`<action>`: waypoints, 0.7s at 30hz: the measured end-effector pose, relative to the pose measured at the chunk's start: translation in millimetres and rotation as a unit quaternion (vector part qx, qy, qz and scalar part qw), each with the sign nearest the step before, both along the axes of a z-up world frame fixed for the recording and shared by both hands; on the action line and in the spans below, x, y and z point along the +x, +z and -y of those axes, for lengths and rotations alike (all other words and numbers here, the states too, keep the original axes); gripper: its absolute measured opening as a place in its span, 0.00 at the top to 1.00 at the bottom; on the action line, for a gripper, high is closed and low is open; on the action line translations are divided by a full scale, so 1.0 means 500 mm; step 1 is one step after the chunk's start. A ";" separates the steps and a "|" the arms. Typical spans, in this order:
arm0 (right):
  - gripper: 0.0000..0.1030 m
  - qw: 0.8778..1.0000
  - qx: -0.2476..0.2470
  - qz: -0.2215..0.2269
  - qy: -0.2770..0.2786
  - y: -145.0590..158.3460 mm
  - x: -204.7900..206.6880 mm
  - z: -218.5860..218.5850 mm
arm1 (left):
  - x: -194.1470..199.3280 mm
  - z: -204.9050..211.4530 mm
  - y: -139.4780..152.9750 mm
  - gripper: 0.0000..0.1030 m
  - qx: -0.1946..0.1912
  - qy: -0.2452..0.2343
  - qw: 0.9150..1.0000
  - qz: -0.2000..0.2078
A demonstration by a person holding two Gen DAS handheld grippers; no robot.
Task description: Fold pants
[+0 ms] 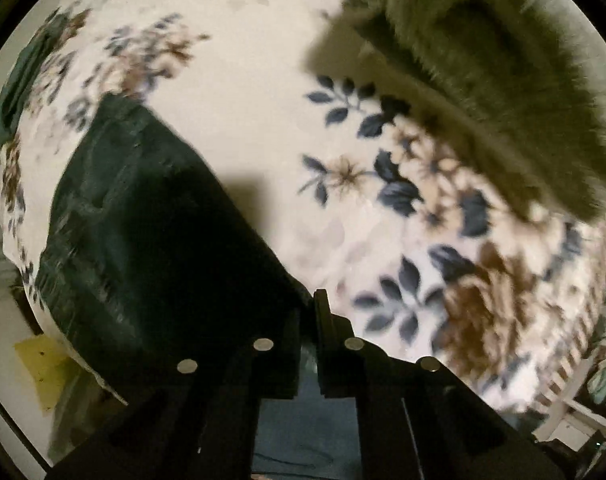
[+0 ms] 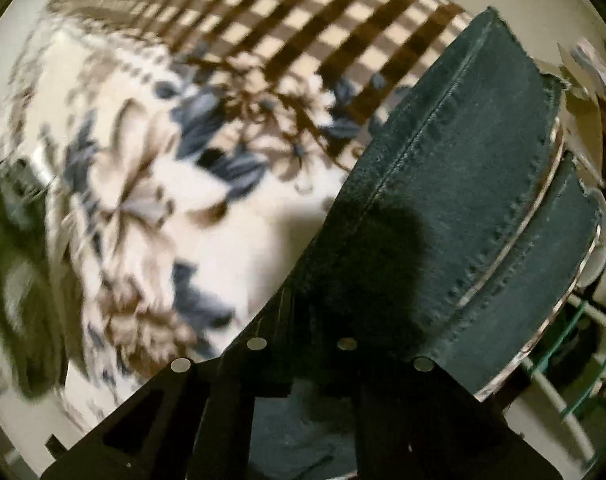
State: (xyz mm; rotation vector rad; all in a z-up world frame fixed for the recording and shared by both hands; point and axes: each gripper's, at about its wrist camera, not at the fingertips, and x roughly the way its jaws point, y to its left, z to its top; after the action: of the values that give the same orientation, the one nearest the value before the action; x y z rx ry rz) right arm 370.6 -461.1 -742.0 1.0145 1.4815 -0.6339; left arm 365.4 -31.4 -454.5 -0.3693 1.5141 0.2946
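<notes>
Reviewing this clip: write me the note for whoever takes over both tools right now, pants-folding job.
Left tool: shut on an edge of the dark pants.
Right tool: shut on the pants near a stitched seam.
Pants lie on the floral blanket; a furry olive item sits beside them, apart.
Done: both grasps taken.
Left: lift and fold; how many folds are already made I cannot tell.

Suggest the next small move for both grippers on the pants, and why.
Probably lift both together and carry the held edge over. The left gripper and right gripper look shut on the dark pants, which lie flat on the floral blanket.
</notes>
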 end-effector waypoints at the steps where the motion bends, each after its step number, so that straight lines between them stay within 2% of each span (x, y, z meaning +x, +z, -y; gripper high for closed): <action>1: 0.95 1.000 0.002 0.011 0.007 0.016 -0.023 -0.002 | -0.042 -0.013 0.032 0.97 -0.005 0.000 1.000 0.018; 4: 0.95 0.999 0.012 0.039 0.024 0.067 -0.094 -0.017 | -0.152 -0.044 0.079 0.97 -0.016 0.000 0.999 0.045; 5: 0.96 0.998 0.015 0.045 0.030 0.081 -0.120 -0.021 | -0.210 -0.060 0.091 0.98 -0.018 0.002 0.999 0.050; 6: 0.96 0.998 0.018 0.049 0.036 0.091 -0.152 -0.027 | -0.214 -0.008 0.060 0.98 -0.018 0.005 0.999 0.048; 9: 0.96 0.997 0.017 0.049 0.063 0.095 -0.241 -0.010 | -0.325 -0.025 0.028 0.98 -0.020 0.019 0.999 0.030; 11: 0.96 0.996 0.012 0.035 0.082 0.083 -0.307 -0.010 | -0.388 -0.034 -0.023 0.98 -0.023 0.035 0.999 0.003; 15: 0.96 0.996 0.015 0.000 0.083 0.004 -0.397 -0.018 | -0.444 -0.050 -0.126 0.98 -0.023 0.062 0.998 -0.020; 17: 0.96 0.996 0.015 -0.007 0.091 -0.034 -0.433 -0.023 | -0.448 -0.057 -0.154 0.96 -0.029 0.067 0.997 -0.021; 20: 0.95 0.994 0.014 -0.006 0.107 -0.074 -0.462 -0.030 | -0.451 -0.067 -0.154 0.93 -0.047 0.078 0.996 -0.006; 21: 0.89 0.994 0.021 -0.005 0.106 -0.081 -0.472 -0.027 | -0.452 -0.069 -0.147 0.93 -0.052 0.076 0.996 0.005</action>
State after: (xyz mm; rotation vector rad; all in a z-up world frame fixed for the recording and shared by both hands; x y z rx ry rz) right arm 134.7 -447.8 -782.3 0.8723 1.5910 -0.4572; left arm 139.5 3.0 -527.9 -0.5695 1.4981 0.3335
